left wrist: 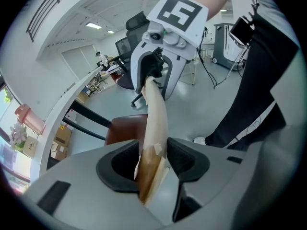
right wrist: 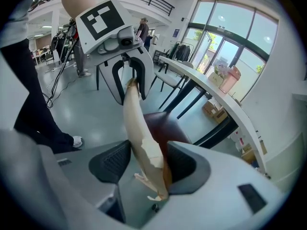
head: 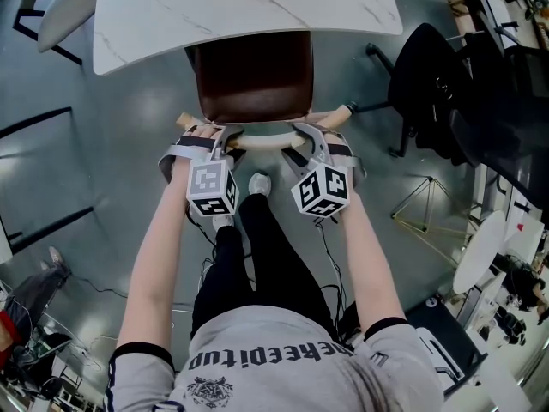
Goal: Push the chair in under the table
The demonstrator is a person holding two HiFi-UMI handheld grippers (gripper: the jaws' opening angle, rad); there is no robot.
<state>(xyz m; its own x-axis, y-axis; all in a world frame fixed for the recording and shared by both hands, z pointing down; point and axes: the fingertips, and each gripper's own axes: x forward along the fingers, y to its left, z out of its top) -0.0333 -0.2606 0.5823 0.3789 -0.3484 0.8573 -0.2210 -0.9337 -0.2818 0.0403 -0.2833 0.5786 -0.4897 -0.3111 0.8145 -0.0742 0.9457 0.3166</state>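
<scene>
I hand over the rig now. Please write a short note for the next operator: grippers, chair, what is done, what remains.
Left gripper: jaws shut on the top rail of the chair's back, near its left end.
Right gripper: jaws shut on the same rail, near its right end.
Chair: its brown seat is mostly out from under the white table; only the front edge is under.
Done: both grips taken.
Left: push the chair straight forward, probably until the seat is under.

Brightness: daylit, even; head view cooler and darker away from the bench [head: 249, 7].
Sources: windows [right wrist: 230, 37] behind the bench, ceiling strips [left wrist: 93, 26] above it.
Glare: bench top near white.
Shadow: chair seat [head: 253, 75] dim beneath the bench.
Distortion: both gripper views fisheye, black corners, bench bowed.
Focus: chair rail [left wrist: 156, 114] softens nearest the lens.
</scene>
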